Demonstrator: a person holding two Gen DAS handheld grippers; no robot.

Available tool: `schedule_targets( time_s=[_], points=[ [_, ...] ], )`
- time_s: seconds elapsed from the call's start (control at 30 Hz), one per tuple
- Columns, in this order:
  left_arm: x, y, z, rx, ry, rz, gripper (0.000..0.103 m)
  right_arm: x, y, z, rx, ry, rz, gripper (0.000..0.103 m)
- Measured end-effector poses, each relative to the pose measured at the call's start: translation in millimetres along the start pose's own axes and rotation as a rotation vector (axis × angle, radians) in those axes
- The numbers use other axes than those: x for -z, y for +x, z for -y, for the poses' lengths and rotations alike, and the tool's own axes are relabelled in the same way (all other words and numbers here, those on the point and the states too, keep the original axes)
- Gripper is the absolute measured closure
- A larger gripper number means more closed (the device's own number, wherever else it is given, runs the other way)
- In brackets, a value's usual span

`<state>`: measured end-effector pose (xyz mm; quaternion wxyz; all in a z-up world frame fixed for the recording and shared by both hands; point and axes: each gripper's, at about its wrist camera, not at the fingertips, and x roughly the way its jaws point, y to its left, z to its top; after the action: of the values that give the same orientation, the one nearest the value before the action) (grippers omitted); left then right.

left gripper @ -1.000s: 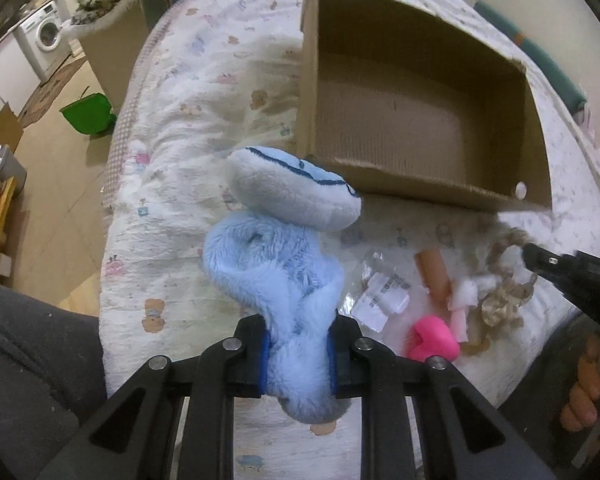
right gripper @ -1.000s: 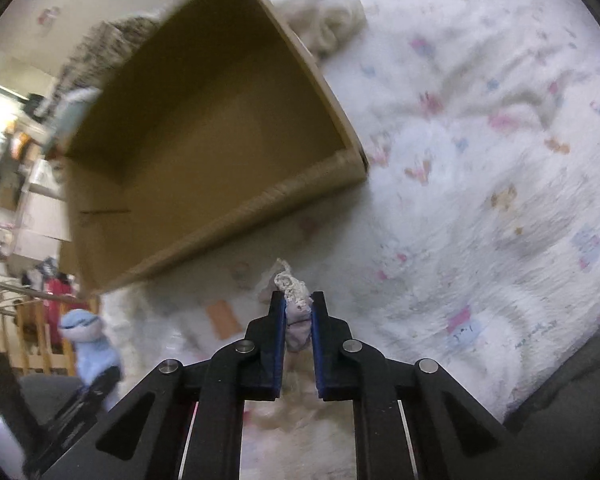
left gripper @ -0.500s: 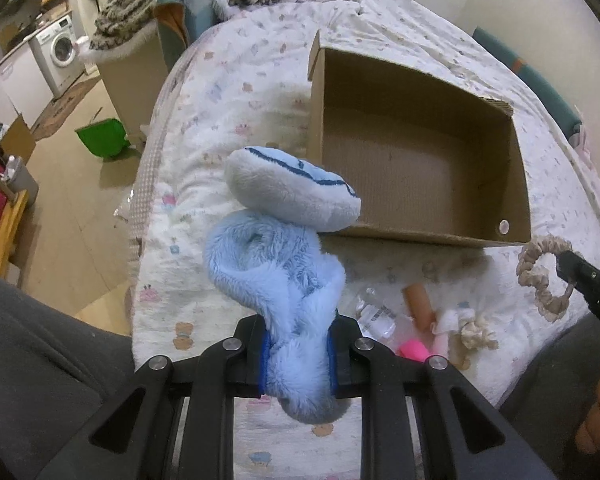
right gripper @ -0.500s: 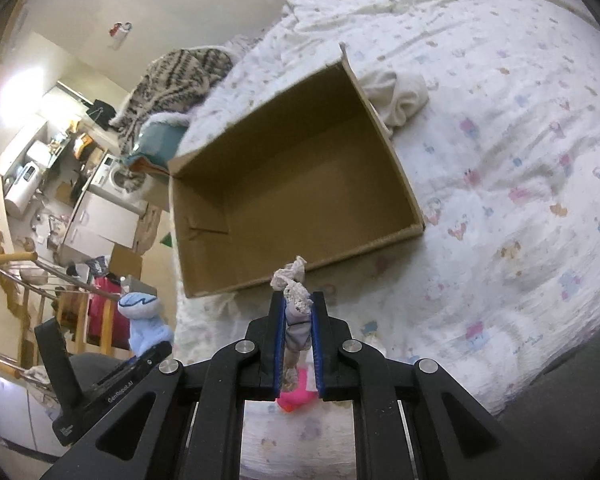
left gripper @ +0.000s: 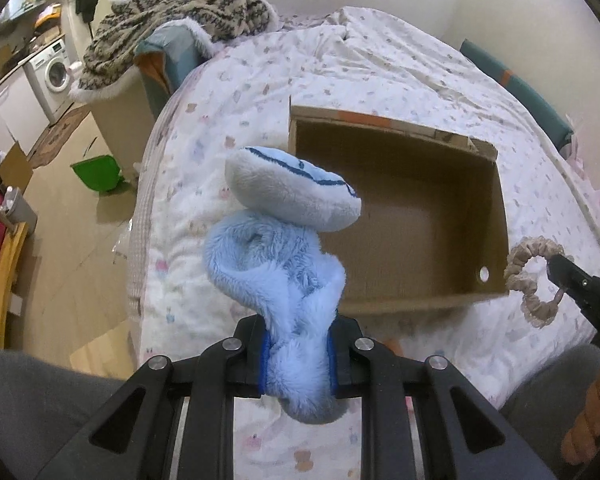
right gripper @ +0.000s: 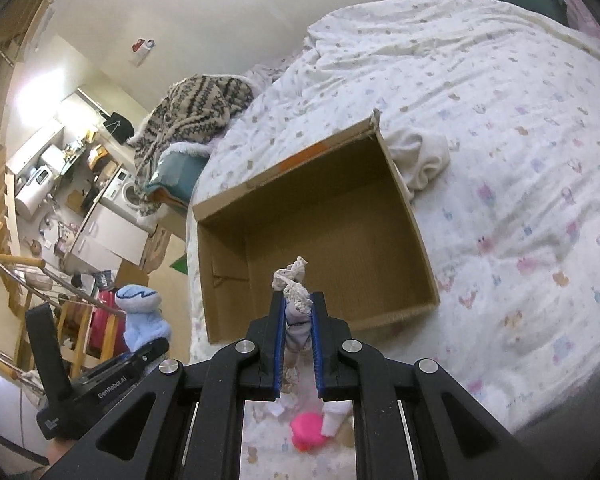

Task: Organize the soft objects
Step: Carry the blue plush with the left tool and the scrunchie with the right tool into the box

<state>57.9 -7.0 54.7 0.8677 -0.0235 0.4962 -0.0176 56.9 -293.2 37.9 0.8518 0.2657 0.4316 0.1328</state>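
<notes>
Left gripper (left gripper: 296,354) jaws clamped on blue plush toy (left gripper: 276,256) at its lower body, held above the bed's near edge in front of the empty cardboard box (left gripper: 400,216); looks light and floppy, head-heavy, so that low grip suits. Right gripper (right gripper: 298,316) jaws pinched tight on beige scrunchie (left gripper: 530,280), limp, near the box's right corner.

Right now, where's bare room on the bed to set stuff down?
Freest: inside the cardboard box, floor bare. Also open quilt right of the box, past the white cloth bunched at its far corner. Crowded: the near edge below the right gripper, where a pink toy and small white bits lie.
</notes>
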Motion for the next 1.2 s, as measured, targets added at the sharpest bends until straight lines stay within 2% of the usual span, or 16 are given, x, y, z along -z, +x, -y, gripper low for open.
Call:
schedule_targets(
  time_s=[0.57, 0.87, 1.2],
  points=[
    [-47, 57, 31, 0.003, 0.061, 0.006, 0.084, -33, 53, 14, 0.040, -0.008, -0.008, 0.090],
    [-45, 94, 37, 0.005, 0.066, -0.014, 0.084, -30, 79, 28, 0.098, -0.029, -0.026, 0.090],
    [-43, 120, 33, 0.015, 0.065, -0.012, 0.083, -18, 102, 24, 0.206, -0.134, -0.058, 0.090]
  ],
)
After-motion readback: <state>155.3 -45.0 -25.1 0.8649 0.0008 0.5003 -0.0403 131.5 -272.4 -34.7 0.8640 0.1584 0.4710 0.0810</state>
